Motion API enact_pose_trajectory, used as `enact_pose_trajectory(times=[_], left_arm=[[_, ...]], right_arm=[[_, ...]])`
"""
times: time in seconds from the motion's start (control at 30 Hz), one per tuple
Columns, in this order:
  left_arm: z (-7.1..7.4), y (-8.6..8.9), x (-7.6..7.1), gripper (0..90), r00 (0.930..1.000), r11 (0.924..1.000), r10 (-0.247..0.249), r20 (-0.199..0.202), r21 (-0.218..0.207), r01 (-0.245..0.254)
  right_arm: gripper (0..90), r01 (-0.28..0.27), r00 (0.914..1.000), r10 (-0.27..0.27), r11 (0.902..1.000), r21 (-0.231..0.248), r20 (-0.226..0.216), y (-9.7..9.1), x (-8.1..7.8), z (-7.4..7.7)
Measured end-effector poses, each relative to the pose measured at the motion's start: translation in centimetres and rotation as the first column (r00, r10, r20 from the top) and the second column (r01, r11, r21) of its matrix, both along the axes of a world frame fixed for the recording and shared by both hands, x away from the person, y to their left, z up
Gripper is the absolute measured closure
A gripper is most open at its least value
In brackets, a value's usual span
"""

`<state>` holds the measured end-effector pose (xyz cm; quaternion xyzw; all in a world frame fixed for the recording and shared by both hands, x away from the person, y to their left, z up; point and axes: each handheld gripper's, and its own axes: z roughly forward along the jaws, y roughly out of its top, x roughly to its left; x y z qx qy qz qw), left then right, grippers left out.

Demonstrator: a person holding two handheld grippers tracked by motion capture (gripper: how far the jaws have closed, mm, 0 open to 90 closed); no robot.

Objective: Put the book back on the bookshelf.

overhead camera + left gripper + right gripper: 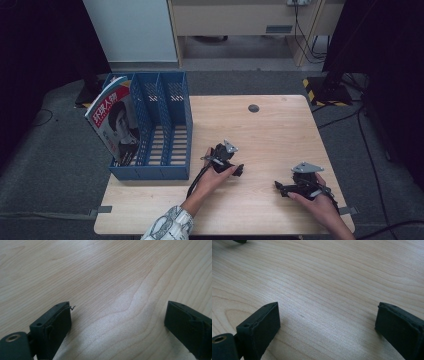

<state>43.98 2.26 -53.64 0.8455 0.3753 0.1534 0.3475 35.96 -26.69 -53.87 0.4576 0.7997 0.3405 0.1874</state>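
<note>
While both grippers rest low on the wooden table [280, 125], wide bare wood lies around them.
Left gripper [239, 170] and right gripper [278, 186] gape wide, holding nothing; the blue file rack [165, 125] with a magazine [114, 120] stands well apart at the left edge.

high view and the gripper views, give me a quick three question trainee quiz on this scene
1. True or false: the left hand-held gripper holds the magazine.
2. Which compartment of the blue file rack holds the magazine? A) leftmost B) middle C) rightmost
3. Fill in: both the left and the right hand-held gripper have their jaws ____ over the bare wooden table.

Key
1. False; it holds nothing, and the magazine stands in the rack.
2. A
3. open
</note>
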Motion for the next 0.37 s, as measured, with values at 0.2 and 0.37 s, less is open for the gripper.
enact_pose_trajectory(times=[0.2, 0.37], left_arm=[[-0.11, 0.45, 0.18, 6.3, 1.0000, 0.9996, -0.006, 0.002, -0.028, 0.006], [-0.15, 0.28, 0.11, 4.7, 0.9998, 0.9998, -0.017, 0.007, -0.008, 0.017]], right_arm=[[6.2, -0.001, 1.0000, 0.001, 1.0000, -0.002, 0.002, -0.01, 0.00, 0.00], [6.1, 0.001, 1.0000, -0.001, 1.0000, -0.002, 0.004, 0.00, -0.02, -0.01]])
